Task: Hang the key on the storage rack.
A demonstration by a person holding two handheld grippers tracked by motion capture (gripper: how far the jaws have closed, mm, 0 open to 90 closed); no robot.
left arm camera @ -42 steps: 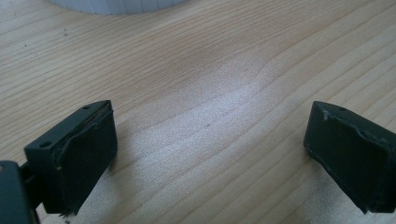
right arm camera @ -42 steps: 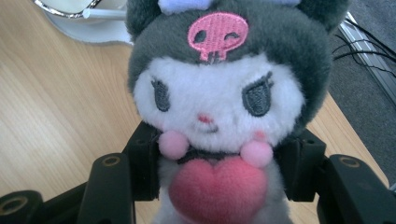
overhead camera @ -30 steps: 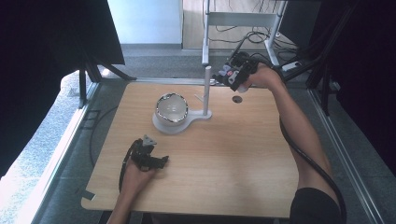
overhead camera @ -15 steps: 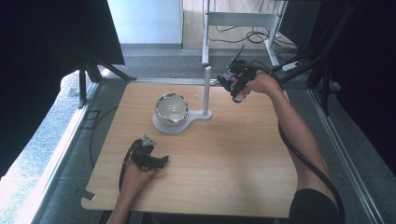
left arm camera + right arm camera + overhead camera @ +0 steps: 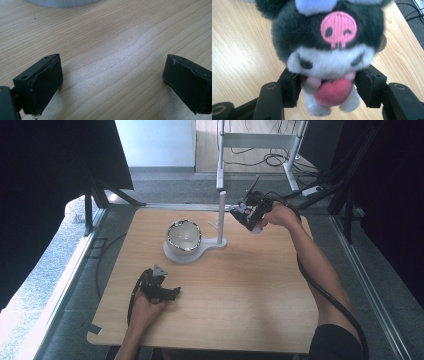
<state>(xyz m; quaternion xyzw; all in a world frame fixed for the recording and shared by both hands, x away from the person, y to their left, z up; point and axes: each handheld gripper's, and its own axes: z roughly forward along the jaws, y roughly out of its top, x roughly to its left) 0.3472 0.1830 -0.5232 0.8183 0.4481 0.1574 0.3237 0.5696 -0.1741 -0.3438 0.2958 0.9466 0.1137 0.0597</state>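
The right gripper [image 5: 328, 93] has its jaws clamped on the body of a black-and-white plush toy [image 5: 327, 47], now carried in from the far right of the surface to just beside the white peg stand [image 5: 220, 215]. That suggests hanging or placing comes next. The left gripper [image 5: 112, 85] rests near the front edge, jaws wide apart and empty.

Daylit bench, dark surroundings

Soft glare on the bench [image 5: 117, 65] ahead of the left tool [image 5: 112, 85]; the plush toy [image 5: 327, 50] in the right tool is blurred.
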